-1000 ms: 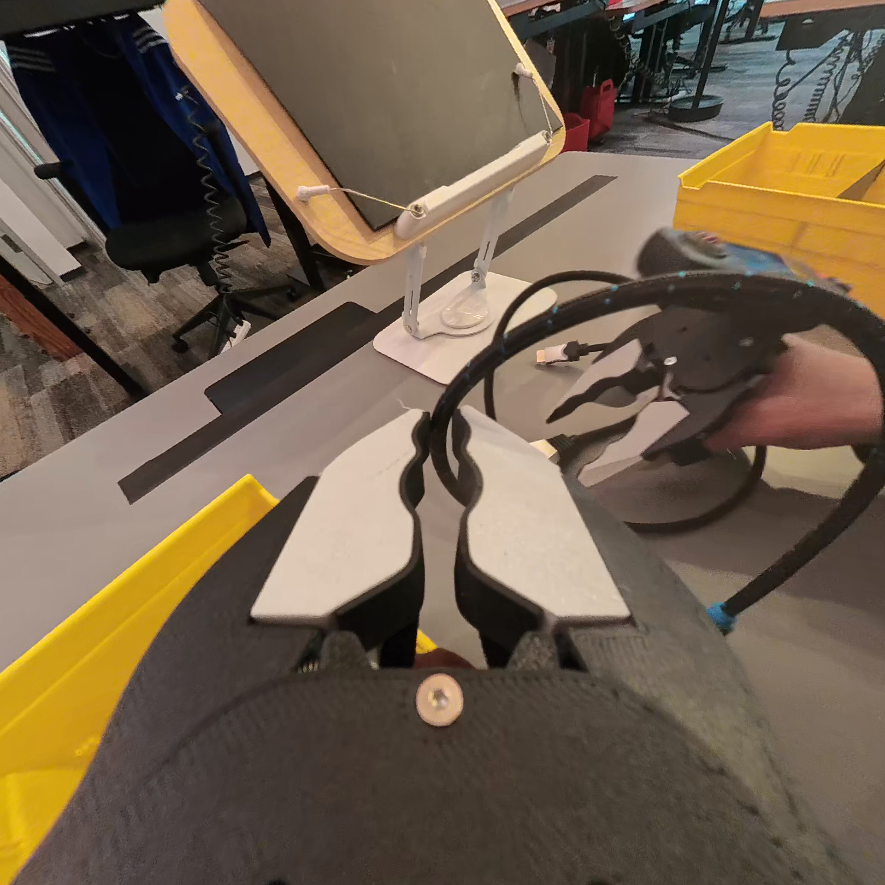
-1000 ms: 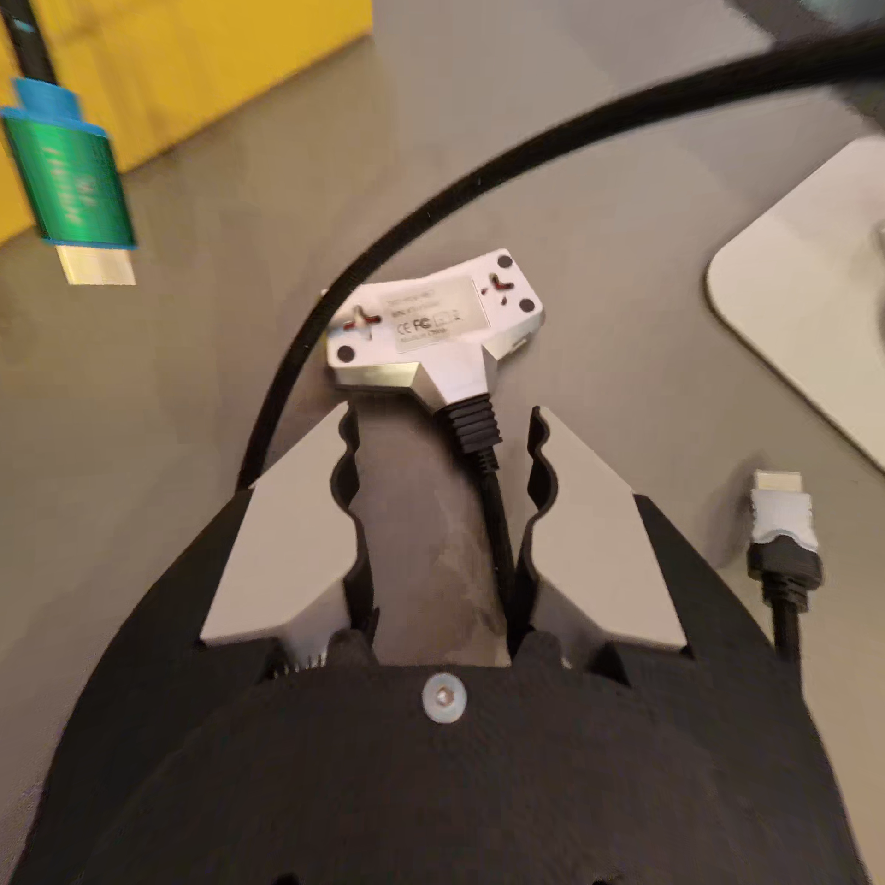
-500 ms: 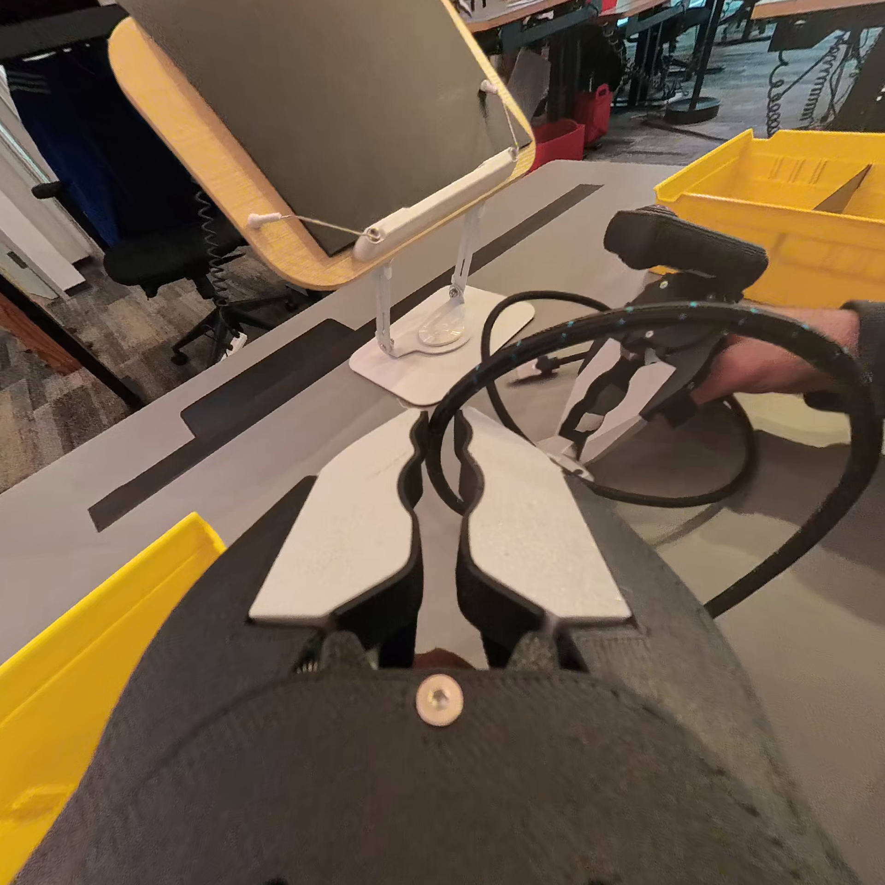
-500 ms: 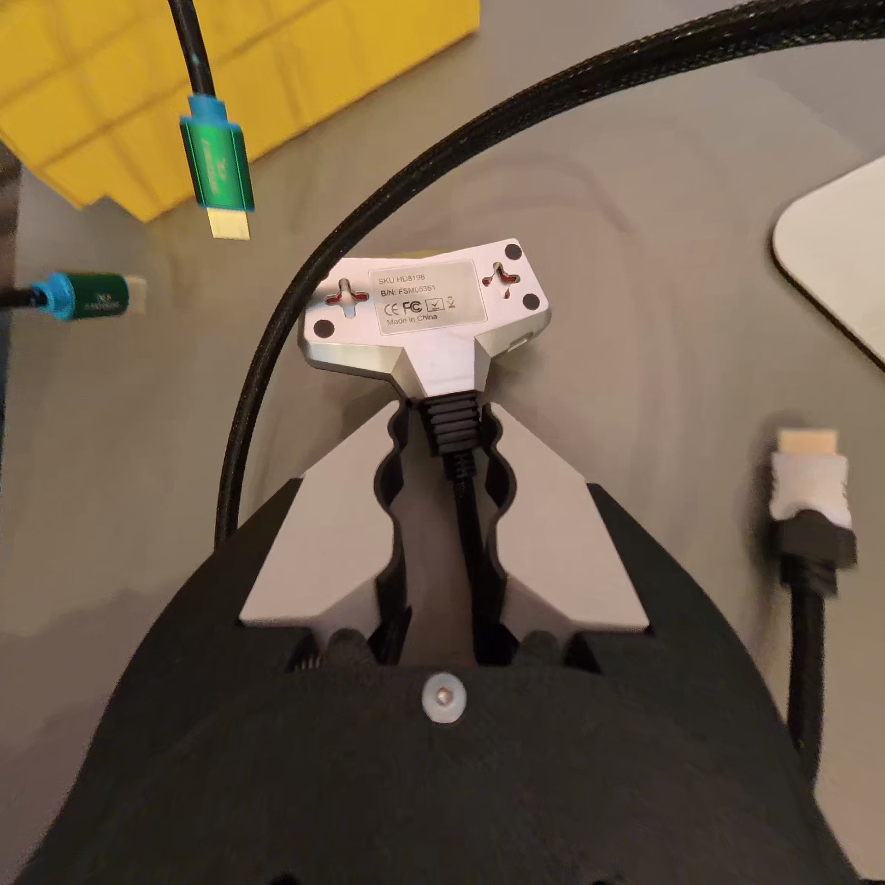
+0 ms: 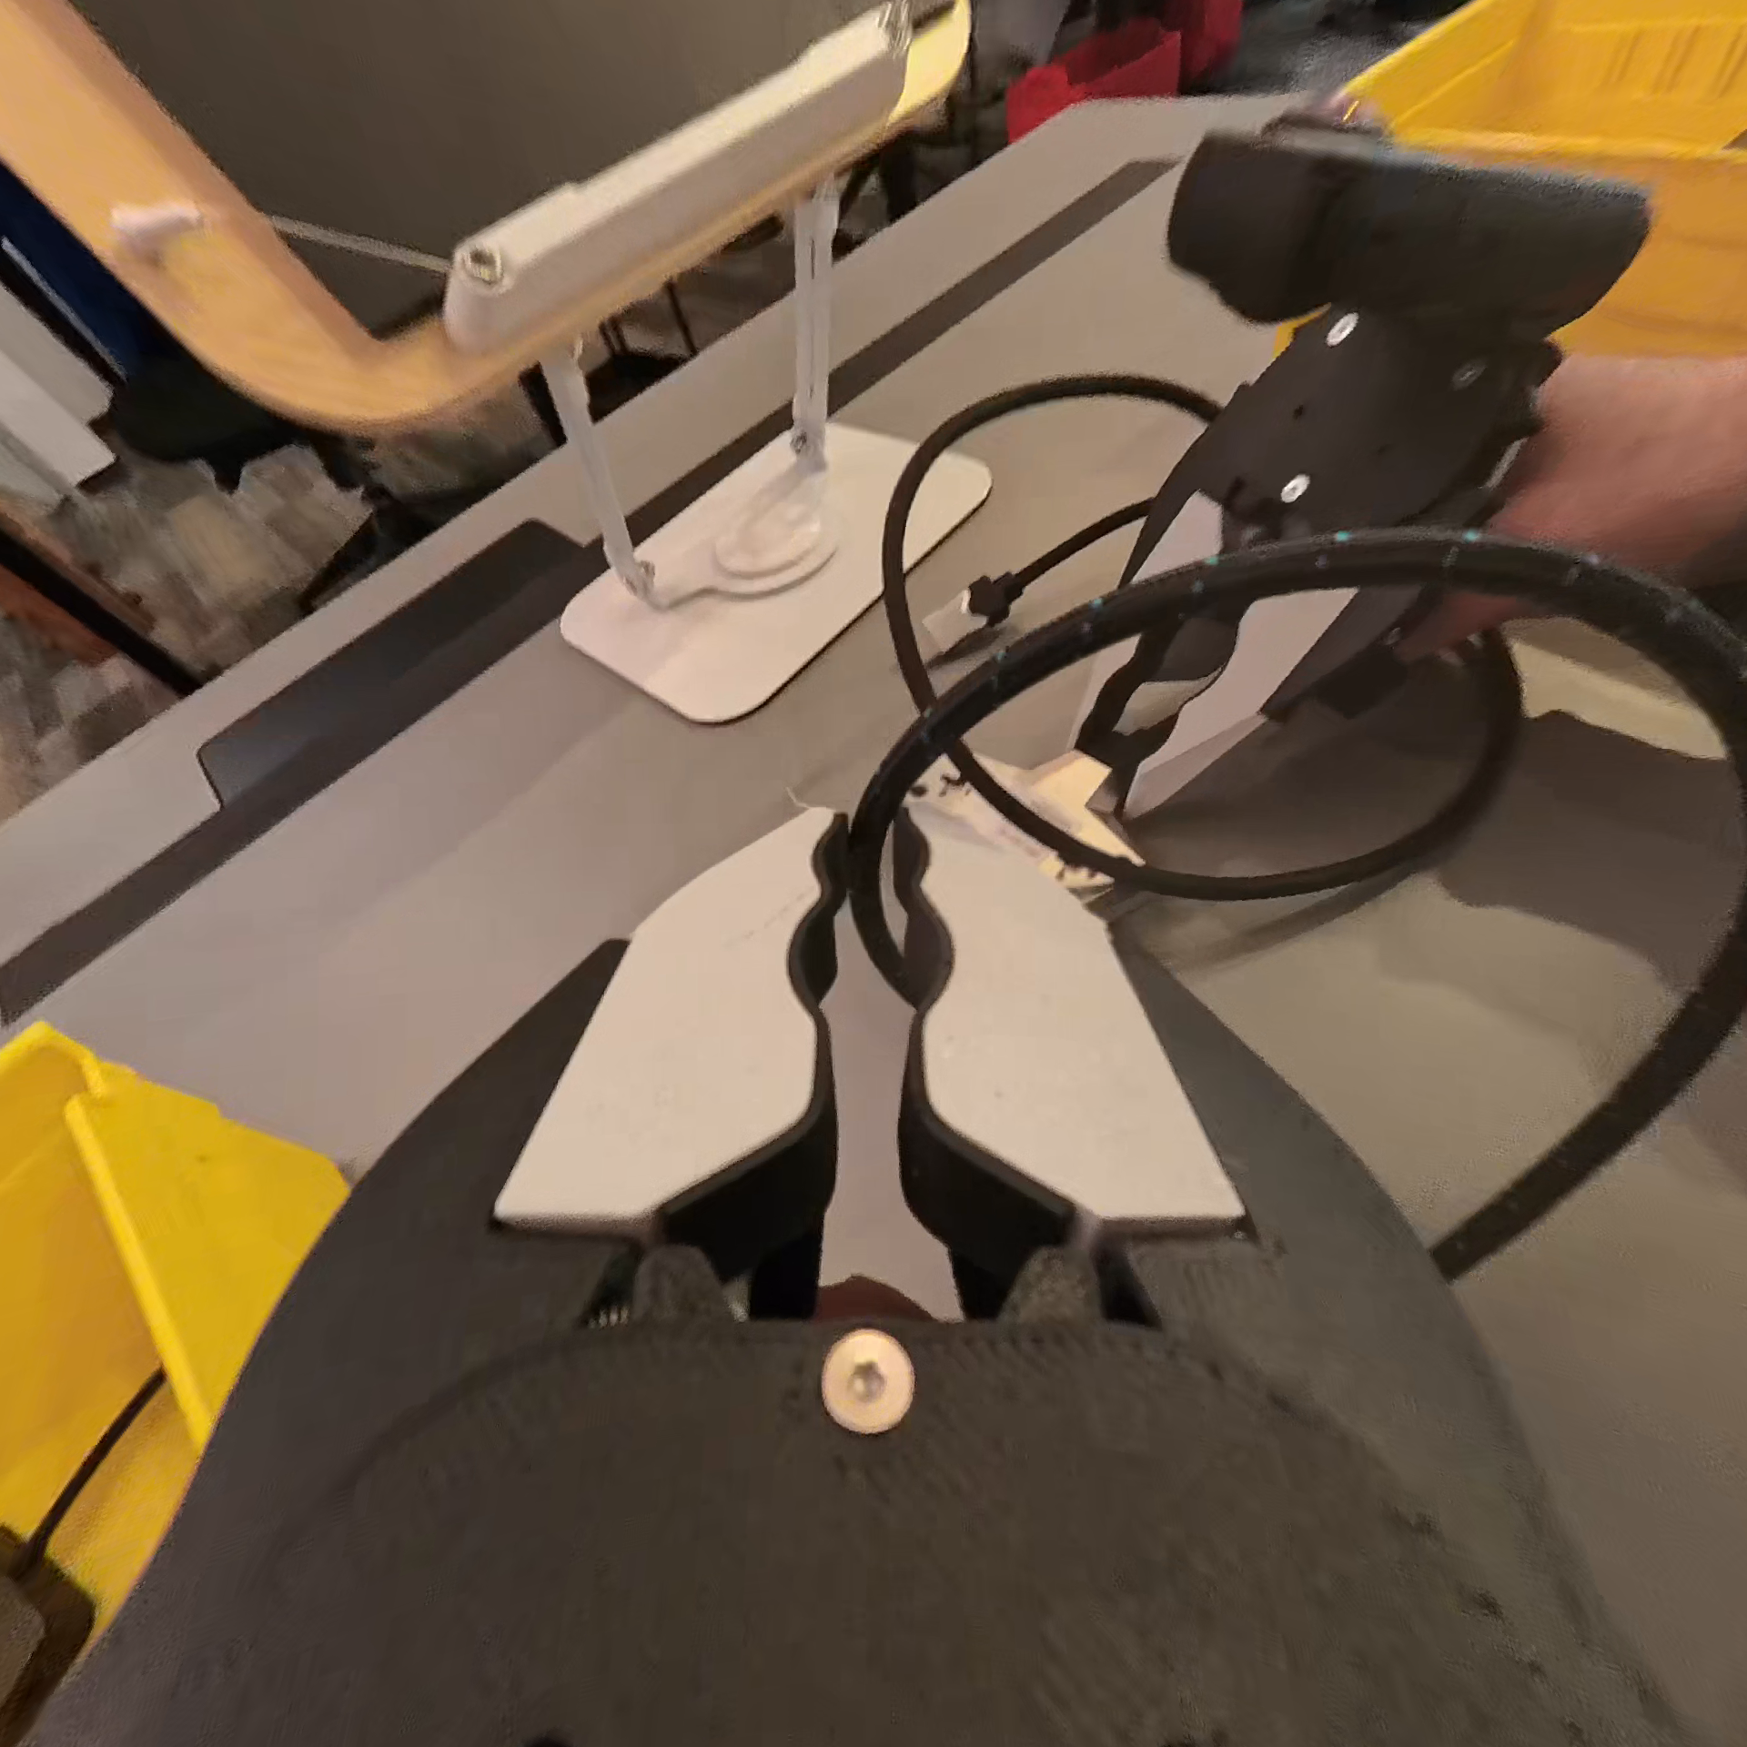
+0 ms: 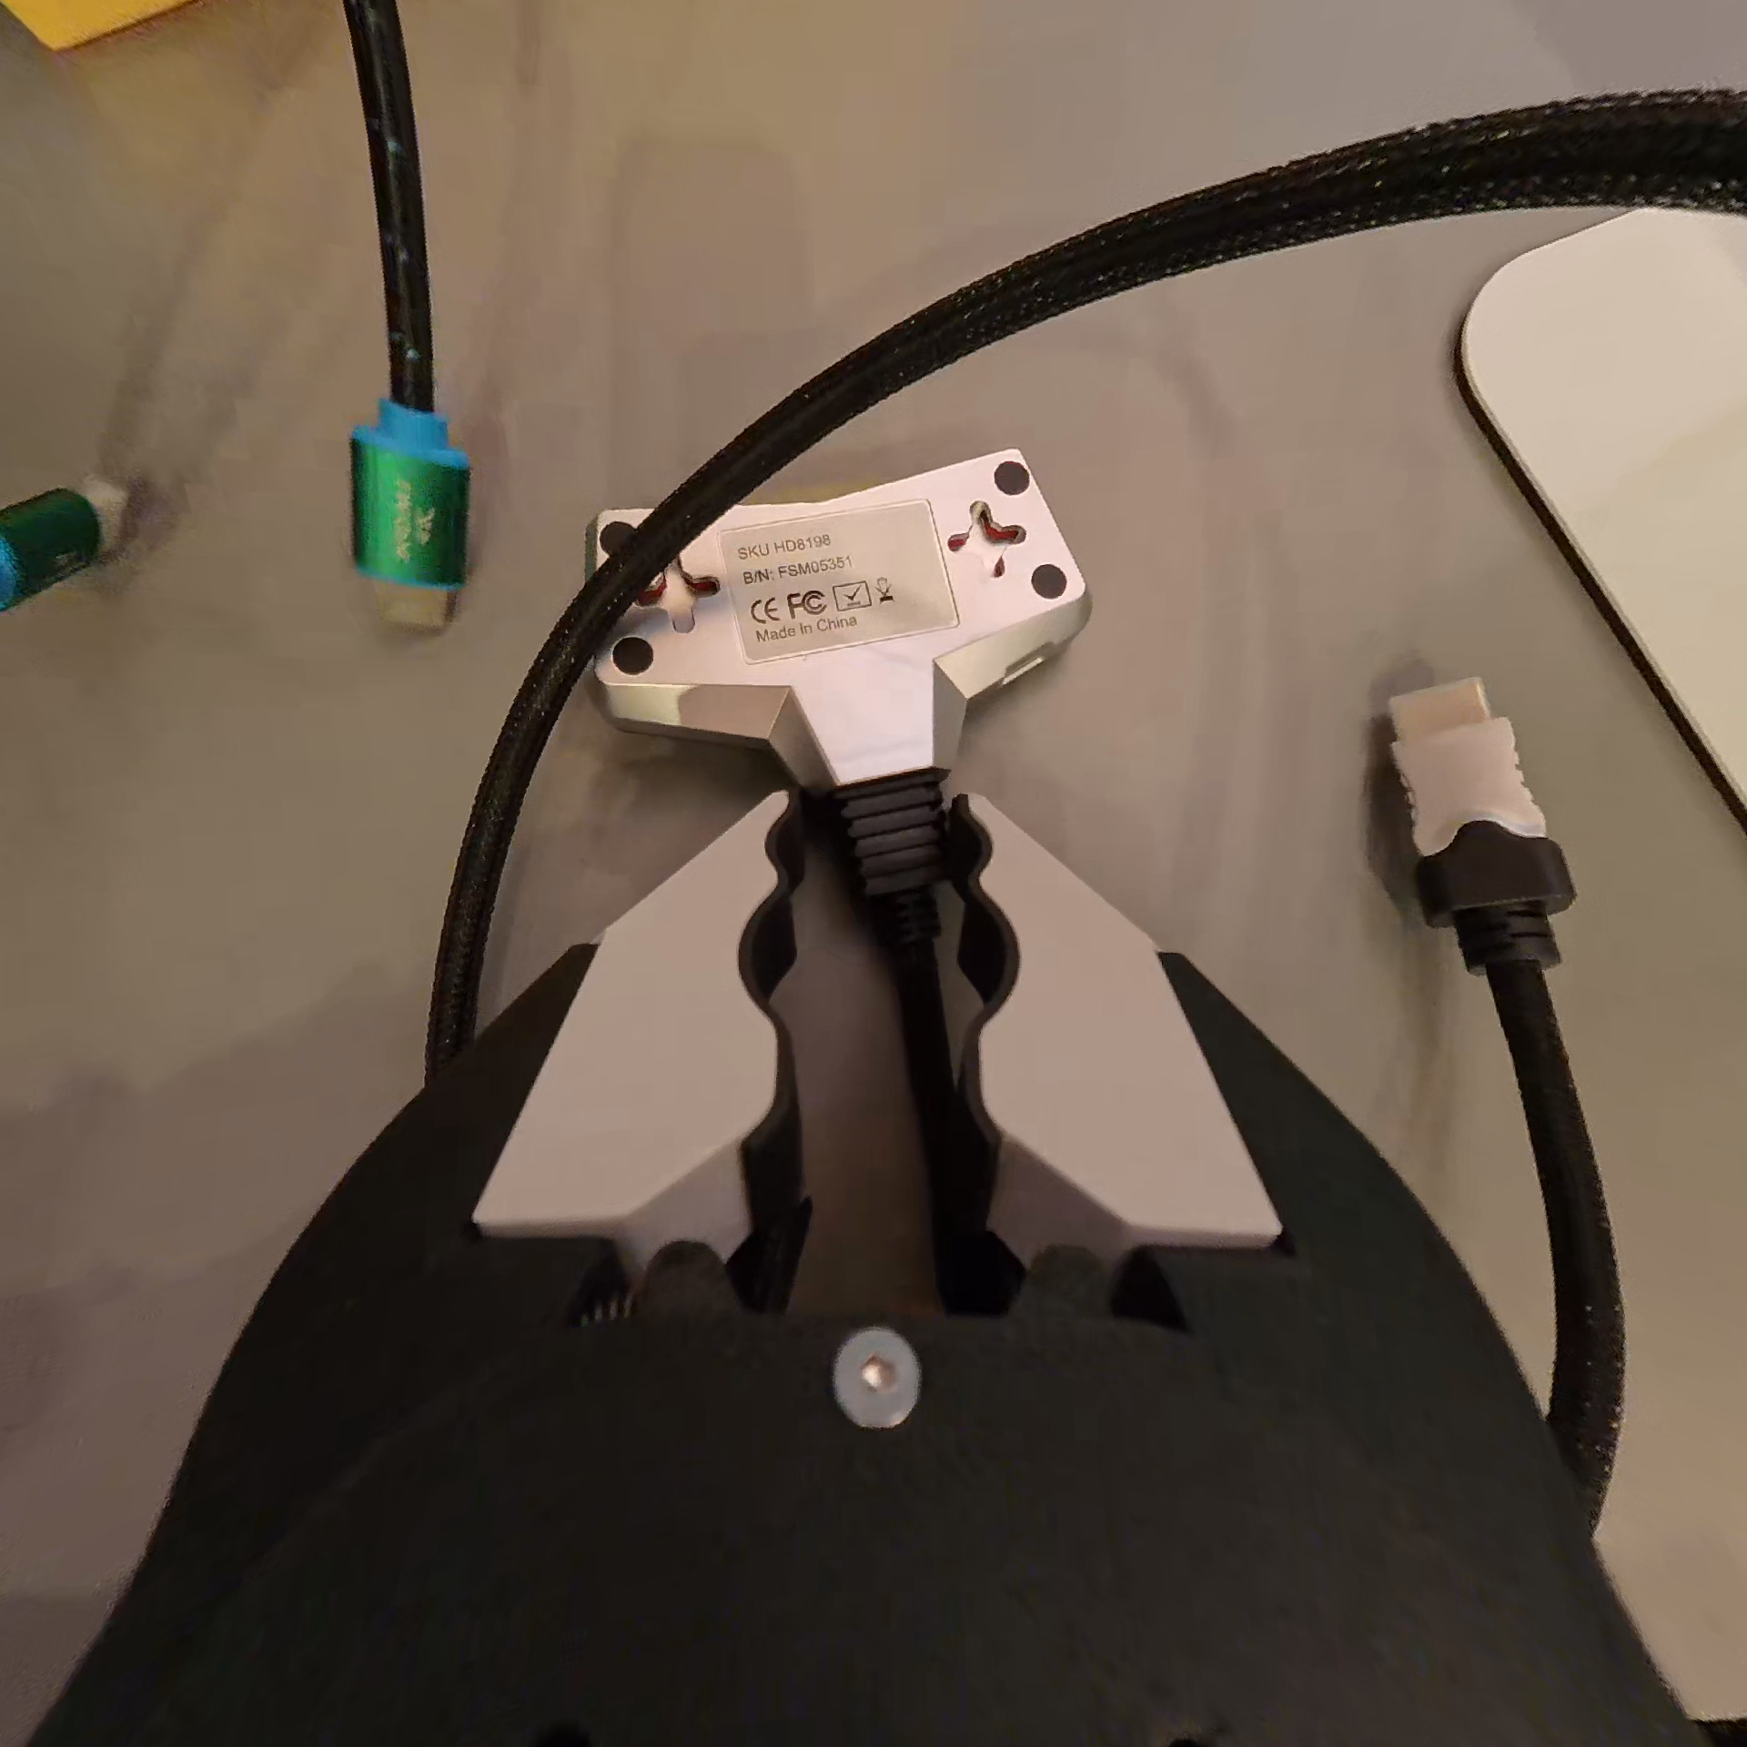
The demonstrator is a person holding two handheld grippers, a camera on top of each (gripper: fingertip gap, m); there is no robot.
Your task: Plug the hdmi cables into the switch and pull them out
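The silver HDMI switch (image 6: 841, 605) lies label side up on the grey table. My right gripper (image 6: 874, 804) is shut on the black ribbed stem of its attached cable. My left gripper (image 5: 874, 841) is shut on a black braided HDMI cable (image 5: 1323, 558) that loops off to the right. The same cable crosses the switch's left corner in the right wrist view (image 6: 945, 321). A green HDMI plug (image 6: 408, 515) hangs just left of the switch. A second green plug (image 6: 47, 558) lies at the far left. A silver-and-black plug (image 6: 1456, 785) lies to the right. The right gripper (image 5: 1134, 747) also shows in the left wrist view, over the switch (image 5: 1068, 789).
A tilted wooden board on a white stand (image 5: 775, 586) stands behind the switch; its base (image 6: 1626, 425) is at the right edge of the right wrist view. A yellow bin (image 5: 142, 1229) sits at the near left and another (image 5: 1607, 95) at the far right. A hand (image 5: 1645, 454) holds the right gripper. About 9 cm separates my right fingertips from the silver-and-black plug (image 6: 1456, 785).
My right gripper went from open to shut on the switch's cable stem. The left gripper moved in closer with the braided cable, and the green plug came down beside the switch.
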